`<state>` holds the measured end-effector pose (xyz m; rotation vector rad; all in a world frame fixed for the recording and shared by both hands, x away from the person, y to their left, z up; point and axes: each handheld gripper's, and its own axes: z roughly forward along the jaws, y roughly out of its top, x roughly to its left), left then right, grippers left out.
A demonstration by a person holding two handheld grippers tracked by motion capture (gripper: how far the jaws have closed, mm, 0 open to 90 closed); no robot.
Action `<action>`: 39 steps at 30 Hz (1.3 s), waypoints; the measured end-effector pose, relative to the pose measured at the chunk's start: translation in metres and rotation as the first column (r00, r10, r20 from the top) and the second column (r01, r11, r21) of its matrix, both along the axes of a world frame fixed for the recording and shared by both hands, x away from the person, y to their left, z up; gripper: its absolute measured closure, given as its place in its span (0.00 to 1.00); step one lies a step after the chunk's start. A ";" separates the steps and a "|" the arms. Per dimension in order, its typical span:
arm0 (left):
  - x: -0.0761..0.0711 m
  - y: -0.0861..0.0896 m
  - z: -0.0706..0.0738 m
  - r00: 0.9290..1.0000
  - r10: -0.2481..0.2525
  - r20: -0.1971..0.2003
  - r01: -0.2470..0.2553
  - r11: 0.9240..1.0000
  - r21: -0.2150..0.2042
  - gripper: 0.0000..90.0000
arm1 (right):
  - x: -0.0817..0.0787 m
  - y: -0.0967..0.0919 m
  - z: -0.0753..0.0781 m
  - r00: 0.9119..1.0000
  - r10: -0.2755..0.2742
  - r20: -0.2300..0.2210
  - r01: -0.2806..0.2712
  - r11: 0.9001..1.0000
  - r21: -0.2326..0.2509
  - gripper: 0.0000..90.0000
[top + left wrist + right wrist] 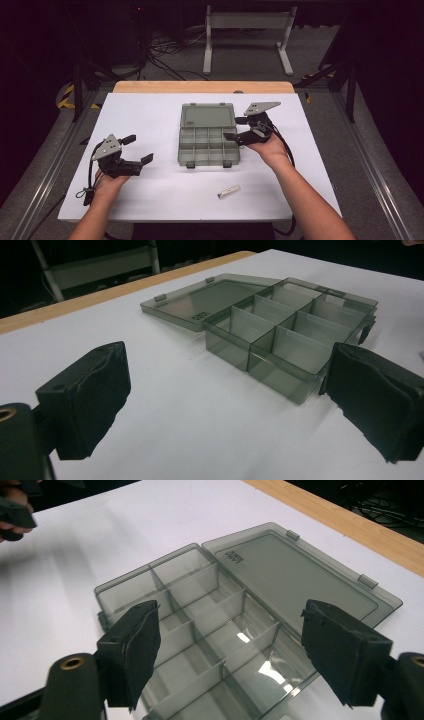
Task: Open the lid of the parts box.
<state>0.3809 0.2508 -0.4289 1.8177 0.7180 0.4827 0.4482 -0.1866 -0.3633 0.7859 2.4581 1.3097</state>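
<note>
Right claw (pixel 234 128): jaws stand wide apart with nothing between the pads; it hangs over the box's right edge, at about 3 o'clock from the box's middle.
Right claw, own view (pixel 230 647): the two black pads frame the compartments from above and touch neither wall nor divider.
Left claw (pixel 136 149): jaws spread wide and gripping nothing; it sits at about 8 o'clock from the box, well apart from it, pointing toward it.
Left claw, own view (pixel 225 410): bare white table lies between the pads, with the box beyond at about 1 o'clock.
Box (pixel 208 143): grey see-through plastic, at the middle of the table, split into several small compartments; nothing can be made out in them.
Lid (pixel 208 116): swung fully open and lying flat on the table at 12 o'clock from the compartments, joined along the hinge edge.
Latches (pixel 190 164): two small tabs on the box's near edge, at 6 o'clock.
Small part (pixel 229 191): a short pale piece lying flat on the table at about 5 o'clock from the box, apart from it and from both claws.
Table (pixel 150 115): white top with a wooden strip along the far edge.
</note>
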 end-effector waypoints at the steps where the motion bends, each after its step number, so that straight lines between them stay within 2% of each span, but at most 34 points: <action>1: 0.000 0.000 0.000 1.000 0.001 -0.002 -0.001 1.000 -0.006 0.06 | -0.003 -0.001 0.001 1.000 0.004 -0.002 -0.004 1.000 -0.002 0.27; 6: -0.001 0.001 0.001 1.000 0.005 0.000 -0.005 1.000 -0.008 0.06 | -0.015 -0.002 0.005 1.000 0.025 -0.001 -0.025 1.000 0.012 0.29; 15: -0.002 0.001 0.001 1.000 0.000 0.006 0.000 1.000 -0.011 0.06 | -0.037 -0.002 0.010 0.999 0.041 0.014 -0.041 0.999 0.004 0.29; 17: -0.003 0.001 0.001 1.000 -0.002 0.004 0.002 1.000 -0.009 0.06 | -0.044 -0.004 0.013 0.999 0.041 0.031 -0.042 0.999 0.002 0.30; 19: -0.003 0.001 0.001 1.000 -0.001 0.008 0.001 1.000 -0.009 0.06 | -0.048 -0.006 0.014 0.999 0.044 0.029 -0.045 0.999 0.020 0.30; 28: -0.003 0.000 0.001 1.000 -0.006 0.005 0.006 1.000 -0.008 0.06 | -0.067 -0.004 0.010 0.996 0.092 0.013 -0.092 0.996 0.017 0.31; 31: -0.003 -0.001 0.001 1.000 -0.007 0.008 0.007 1.000 -0.009 0.06 | -0.072 -0.002 0.010 0.995 0.098 0.017 -0.098 0.995 0.004 0.38; 33: -0.003 0.000 0.001 1.000 -0.007 0.008 0.007 1.000 -0.010 0.06 | -0.075 0.000 0.008 0.994 0.107 0.011 -0.107 0.994 -0.013 0.54; 34: -0.003 0.000 0.001 1.000 -0.007 0.008 0.007 1.000 -0.010 0.06 | -0.075 0.000 0.008 0.994 0.107 0.011 -0.107 0.994 -0.013 0.54; 36: -0.003 0.000 0.001 1.000 -0.003 0.009 0.003 1.000 -0.009 0.06 | -0.076 0.001 0.006 0.993 0.114 0.003 -0.114 0.993 -0.030 0.72; 39: -0.004 0.000 0.002 1.000 -0.004 0.011 0.004 1.000 -0.009 0.06 | -0.079 0.001 0.006 0.991 0.135 -0.006 -0.135 0.989 -0.054 0.91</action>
